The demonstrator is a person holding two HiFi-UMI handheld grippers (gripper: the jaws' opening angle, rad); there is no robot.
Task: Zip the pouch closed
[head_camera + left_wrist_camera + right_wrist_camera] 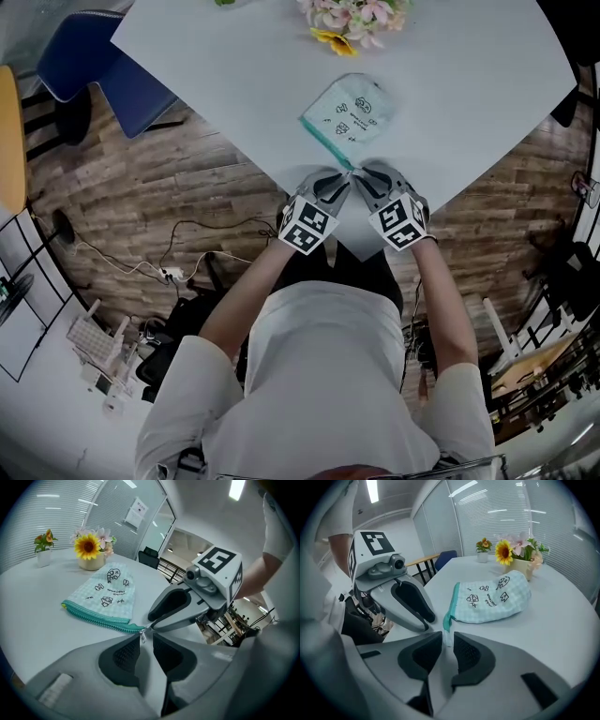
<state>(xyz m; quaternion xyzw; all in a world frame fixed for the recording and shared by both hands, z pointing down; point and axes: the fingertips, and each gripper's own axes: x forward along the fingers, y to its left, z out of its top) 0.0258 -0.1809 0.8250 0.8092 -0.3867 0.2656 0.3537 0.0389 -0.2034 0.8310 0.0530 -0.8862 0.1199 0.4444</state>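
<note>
Pouch is laid flat on the tabletop, directly ahead of both claw tips, with its near corner touching them. Zipper runs from that corner away and to the left of the left claw. Zipper pull is seated in the left claw, which is clamped down to a narrow slit on it. Zipper end tab is pinched by the right claw, likewise clenched. How much of the zipper is joined cannot be told.

Step judged: start of the draw.
- Tab to be anchored by the right claw, taut and low to the tabletop.
- Pull to be drawn straight along the teeth line, away from the right claw, not lifted.
- If tension is lost, fabric bunching ahead of the slider is likely.
</note>
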